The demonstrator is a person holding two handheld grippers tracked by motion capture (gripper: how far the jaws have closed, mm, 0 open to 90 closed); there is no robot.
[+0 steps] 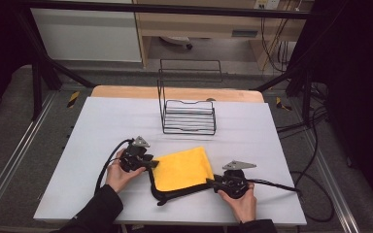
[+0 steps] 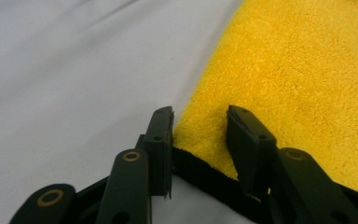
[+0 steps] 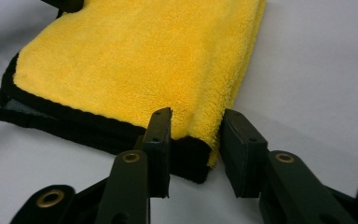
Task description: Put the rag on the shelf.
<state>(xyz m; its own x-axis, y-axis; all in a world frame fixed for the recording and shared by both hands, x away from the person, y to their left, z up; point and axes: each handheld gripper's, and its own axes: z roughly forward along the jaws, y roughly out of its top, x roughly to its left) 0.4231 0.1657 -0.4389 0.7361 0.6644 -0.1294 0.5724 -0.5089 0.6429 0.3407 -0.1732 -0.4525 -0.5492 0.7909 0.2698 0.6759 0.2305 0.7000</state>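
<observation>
Yellow fleece cloth (image 1: pixel 183 168), folded, black-edged, lies flat on the near middle of the bench (image 1: pixel 102 126), which is covered with a pale grey sheet. A black layer shows under the yellow along the near and left edges, and a black strip trails off the near-left corner. Left gripper (image 1: pixel 151 164) sits at the cloth's left corner; in the left gripper view its fingers (image 2: pixel 161 140) stand apart, one on the grey sheet just off the cloth's edge, the other over the yellow pile, with the corner and its black hem between them. Cannot tell from that view whether the pads press on the fabric. Right gripper (image 1: pixel 212 183) sits at the near-right corner; in the right gripper view its fingers (image 3: pixel 158 144) also stand apart, straddling the folded corner where yellow meets black, with a clear gap beside the right-hand finger. Each gripper is held in a hand, with dark sleeves coming in from the near edge and a black cable trailing from each. Beyond the cloth, well apart from it, a black wire rack (image 1: pixel 188 109) stands upright near the far edge of the bench. A strip of bare wood (image 1: pixel 126 91) shows past the sheet.
</observation>
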